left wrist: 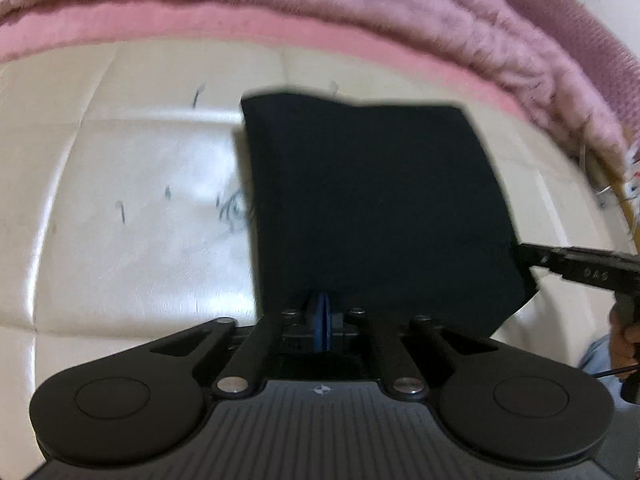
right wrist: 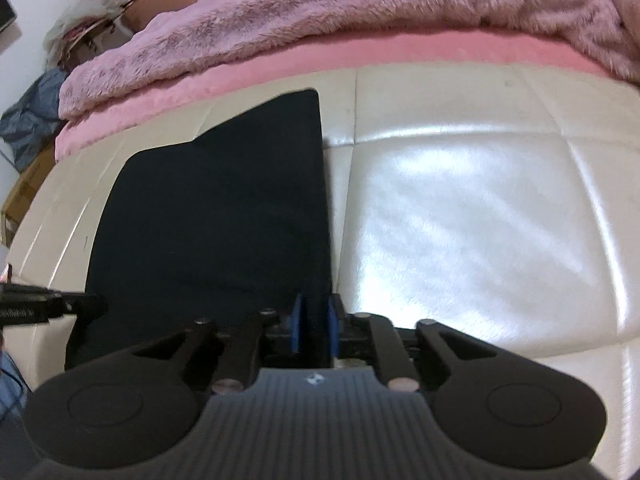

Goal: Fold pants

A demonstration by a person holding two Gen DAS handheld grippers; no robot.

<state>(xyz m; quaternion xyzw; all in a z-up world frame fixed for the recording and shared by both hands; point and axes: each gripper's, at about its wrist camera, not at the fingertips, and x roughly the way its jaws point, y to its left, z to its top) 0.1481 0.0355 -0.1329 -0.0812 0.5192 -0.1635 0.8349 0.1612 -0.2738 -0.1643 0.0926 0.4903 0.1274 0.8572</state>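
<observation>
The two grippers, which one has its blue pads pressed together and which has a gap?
The left gripper has its blue pads together at the near edge of the black pants. The right gripper shows a gap, with dark fabric between its pads.

1. The pants (left wrist: 376, 208) are plain black cloth, folded into a compact, roughly rectangular stack.
2. They lie flat on a cream quilted surface, their far edge short of a pink blanket.
3. Their near edge sits at the bottom of both views, with one near corner slightly lifted.
</observation>
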